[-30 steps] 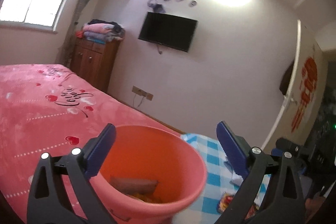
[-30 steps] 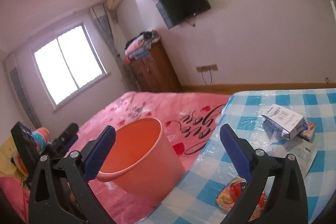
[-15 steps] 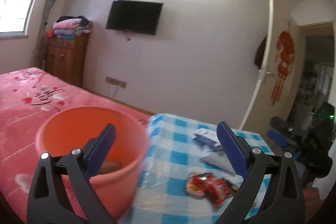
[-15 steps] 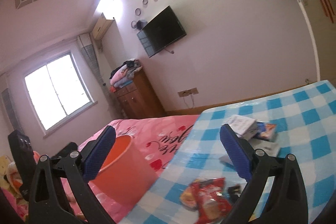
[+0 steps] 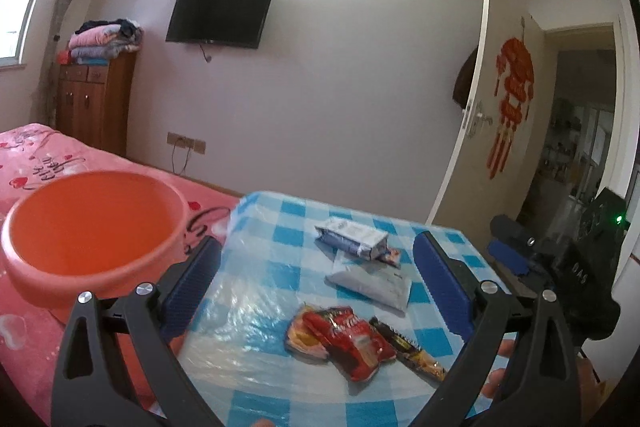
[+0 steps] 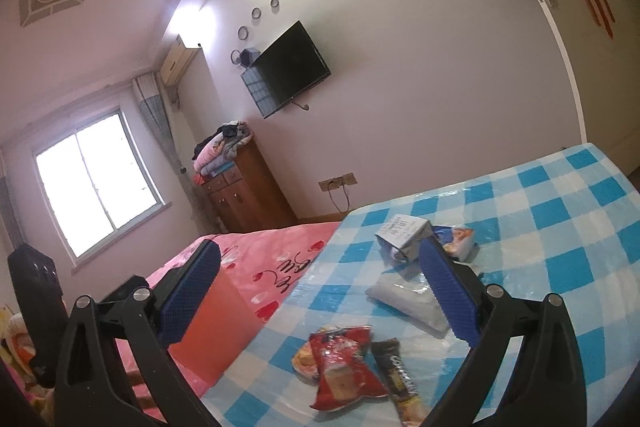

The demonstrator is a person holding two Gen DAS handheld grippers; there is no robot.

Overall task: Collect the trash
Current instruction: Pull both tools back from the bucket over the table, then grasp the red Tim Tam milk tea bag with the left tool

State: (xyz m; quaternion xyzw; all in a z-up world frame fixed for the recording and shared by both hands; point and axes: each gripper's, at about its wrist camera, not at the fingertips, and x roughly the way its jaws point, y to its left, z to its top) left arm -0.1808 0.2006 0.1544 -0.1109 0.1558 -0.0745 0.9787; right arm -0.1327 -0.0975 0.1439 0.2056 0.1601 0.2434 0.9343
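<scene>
Grippers, left gripper (image 5: pixel 316 291) and right gripper (image 6: pixel 320 295), wide and empty, have swung from bucket (image 5: pixel 92 223) toward red wrapper (image 5: pixel 344 339), next trash.

Layout of the scene. The counter (image 5: pixel 276 227) abuts the bed (image 5: pixel 52 155) on its left side; the bucket (image 5: pixel 92 227) stands on the bed just beside the counter's left edge. On the counter, nearest the viewer, lies a snack packet (image 5: pixel 344 335) with a stick sachet (image 5: pixel 408 347) touching its right side. Behind these lies a flat pouch (image 5: pixel 372 283), and behind that a folded carton (image 5: pixel 352 239) resting partly over a small wrapper (image 5: pixel 390 255). Against the far wall, a cabinet (image 5: pixel 94 107) stands behind the bed with folded bedding (image 5: pixel 104 41) on top; a television (image 5: pixel 220 17) hangs to its right, and a door (image 5: pixel 460 147) stands further right.
</scene>
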